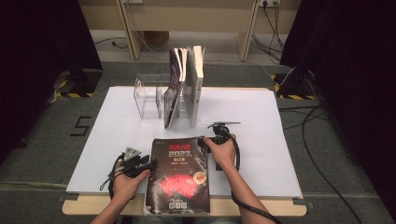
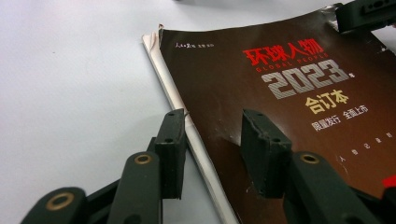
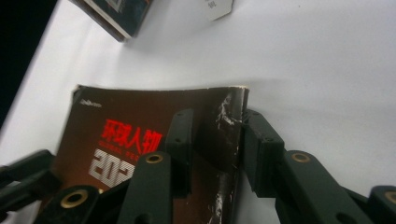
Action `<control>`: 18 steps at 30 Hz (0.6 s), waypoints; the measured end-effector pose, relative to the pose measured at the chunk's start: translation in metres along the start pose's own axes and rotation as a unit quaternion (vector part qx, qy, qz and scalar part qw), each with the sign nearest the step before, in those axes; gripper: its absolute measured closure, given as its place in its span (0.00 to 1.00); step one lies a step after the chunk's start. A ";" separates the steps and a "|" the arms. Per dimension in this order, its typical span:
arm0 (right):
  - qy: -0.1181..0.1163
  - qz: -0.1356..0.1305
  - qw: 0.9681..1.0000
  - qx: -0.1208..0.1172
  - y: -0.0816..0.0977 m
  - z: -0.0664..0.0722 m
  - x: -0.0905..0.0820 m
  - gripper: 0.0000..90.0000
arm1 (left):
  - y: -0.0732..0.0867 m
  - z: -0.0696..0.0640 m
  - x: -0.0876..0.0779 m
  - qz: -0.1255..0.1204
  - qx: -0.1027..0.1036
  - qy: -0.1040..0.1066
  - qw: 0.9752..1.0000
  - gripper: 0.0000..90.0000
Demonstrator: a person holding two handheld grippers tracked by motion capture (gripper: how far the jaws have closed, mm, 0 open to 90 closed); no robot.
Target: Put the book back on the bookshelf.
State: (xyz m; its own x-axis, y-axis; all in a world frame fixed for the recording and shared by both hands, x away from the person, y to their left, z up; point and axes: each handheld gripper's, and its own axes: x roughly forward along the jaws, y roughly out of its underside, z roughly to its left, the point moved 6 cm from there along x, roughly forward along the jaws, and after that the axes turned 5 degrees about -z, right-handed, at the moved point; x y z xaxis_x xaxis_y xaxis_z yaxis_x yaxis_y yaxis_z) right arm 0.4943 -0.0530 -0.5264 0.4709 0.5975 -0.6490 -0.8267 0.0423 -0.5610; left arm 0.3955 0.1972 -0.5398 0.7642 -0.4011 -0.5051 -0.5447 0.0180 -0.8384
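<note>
Two grippers are working on one dark book that is lying flat on a white table (image 1: 261, 154), at the near edge, with its lower end hanging slightly over the wooden lip. The table is the biggest thing here; towards its far side a clear rack (image 1: 148, 95) is holding a few upright books (image 1: 187, 86) that are leaning against one another, and some slots at the rack's left are standing free. The book (image 1: 180, 175), dark brown with red and silver lettering, is well apart from that rack, so the job of filing it upright seems hardly begun: it is not yet lifted, and raising it, turning it on edge and sliding it in all appear to be left.

The left gripper (image 2: 212, 149) is resting at the book's left edge near the middle. Its jaws are standing apart and straddling the spine, one on the table side and one over the cover, and I cannot see either pad pressing on it.

The right gripper (image 3: 217, 149) is sitting at the book's far right corner. Its jaws are also spread, one over the cover and one just beside the outer edge, straddling that edge rather than pinching it. Both hands seem to be lining up for a grip, not yet carrying anything.
</note>
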 end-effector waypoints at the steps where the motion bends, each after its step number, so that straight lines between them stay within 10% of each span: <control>1: 0.006 0.006 1.000 -0.006 0.000 0.002 0.000 0.74 | 0.000 0.000 0.000 0.000 0.002 -0.001 1.000 0.67; 8: 0.038 0.030 0.997 -0.065 0.000 0.010 -0.009 0.88 | 0.000 -0.001 0.000 0.001 0.009 -0.003 1.000 0.66; 18: -0.014 0.001 0.998 -0.067 -0.012 0.043 -0.039 0.98 | -0.008 0.005 -0.006 -0.013 -0.014 0.013 1.000 0.57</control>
State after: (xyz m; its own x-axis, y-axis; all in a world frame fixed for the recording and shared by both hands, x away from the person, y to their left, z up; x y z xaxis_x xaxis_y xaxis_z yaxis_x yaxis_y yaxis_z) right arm 0.4727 -0.0425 -0.4725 0.4597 0.6195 -0.6363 -0.7782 -0.0642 -0.6247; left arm 0.3968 0.2043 -0.5311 0.7686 -0.4256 -0.4776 -0.5348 -0.0180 -0.8448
